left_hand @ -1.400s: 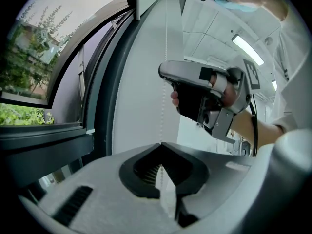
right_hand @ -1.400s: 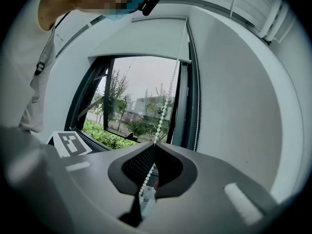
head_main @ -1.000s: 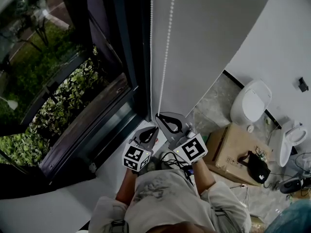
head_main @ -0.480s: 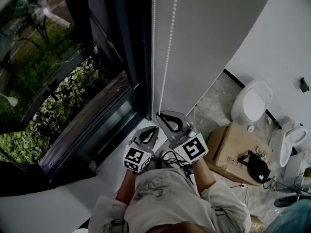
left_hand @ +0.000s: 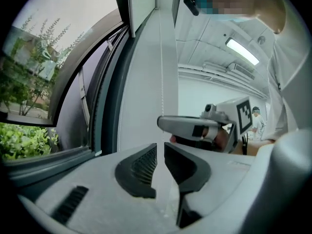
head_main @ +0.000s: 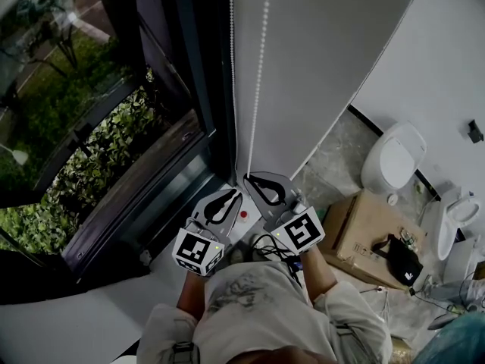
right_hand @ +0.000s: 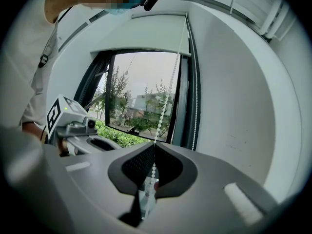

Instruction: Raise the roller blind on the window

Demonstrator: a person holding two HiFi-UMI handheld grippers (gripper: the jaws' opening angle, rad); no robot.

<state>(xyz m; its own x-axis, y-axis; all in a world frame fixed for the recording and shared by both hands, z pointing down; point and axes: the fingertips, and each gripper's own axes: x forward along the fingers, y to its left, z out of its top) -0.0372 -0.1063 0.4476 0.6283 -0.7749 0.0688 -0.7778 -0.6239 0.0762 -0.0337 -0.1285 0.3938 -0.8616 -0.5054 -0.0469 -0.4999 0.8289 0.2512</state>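
A white bead chain (head_main: 261, 67) hangs in two strands beside the dark-framed window (head_main: 91, 127). My right gripper (head_main: 250, 180) is shut on one strand (right_hand: 168, 96), which runs up from between its jaws (right_hand: 153, 152). The second strand (right_hand: 196, 106) hangs along the frame. My left gripper (head_main: 233, 196) sits lower left of the right one; its jaws stand a narrow gap apart (left_hand: 160, 152), with a strand (left_hand: 161, 91) in line with the gap. The roller blind (right_hand: 141, 35) covers only the top of the window.
The window sill (head_main: 174, 268) lies under both grippers, with a small red dot (head_main: 243, 214) on it. To the right on the floor are a cardboard box (head_main: 364, 230), a black bag (head_main: 400, 260) and a white toilet (head_main: 390, 158). A white wall (head_main: 333, 44) is ahead.
My left gripper has moved down and to the left, away from the chain. My right gripper has stayed in place on its strand.
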